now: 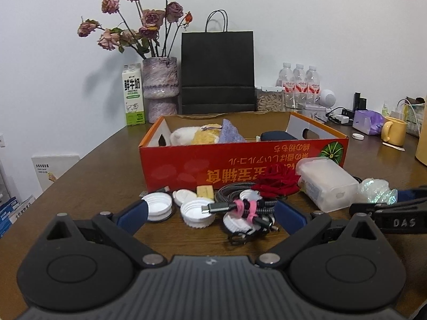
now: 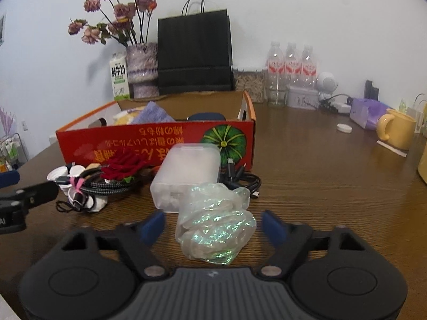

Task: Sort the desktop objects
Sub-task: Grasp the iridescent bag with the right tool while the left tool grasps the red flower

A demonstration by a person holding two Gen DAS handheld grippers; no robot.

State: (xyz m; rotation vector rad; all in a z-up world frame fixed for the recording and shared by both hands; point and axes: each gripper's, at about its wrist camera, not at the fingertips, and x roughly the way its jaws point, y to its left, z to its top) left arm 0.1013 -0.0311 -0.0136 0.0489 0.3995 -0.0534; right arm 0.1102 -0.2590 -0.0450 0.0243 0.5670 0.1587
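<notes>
Your right gripper (image 2: 213, 229) stands part-spread around the crumpled shiny plastic bag (image 2: 216, 226), which lies on the table (image 2: 333, 186) just in front of the frosted plastic box (image 2: 189, 170), near the red cardboard box (image 2: 160, 141). The blue pads (image 2: 153, 226) flank the bag with a gap on each side — nothing pinched yet. Expect it light, soft, slippery; it will collapse under pressure, so take it across the bulky middle, not a loose edge. Your left gripper (image 1: 210, 210) is spread wide over the bottle caps (image 1: 197, 213) and bundled cable (image 1: 240, 208) — holding nothing.
</notes>
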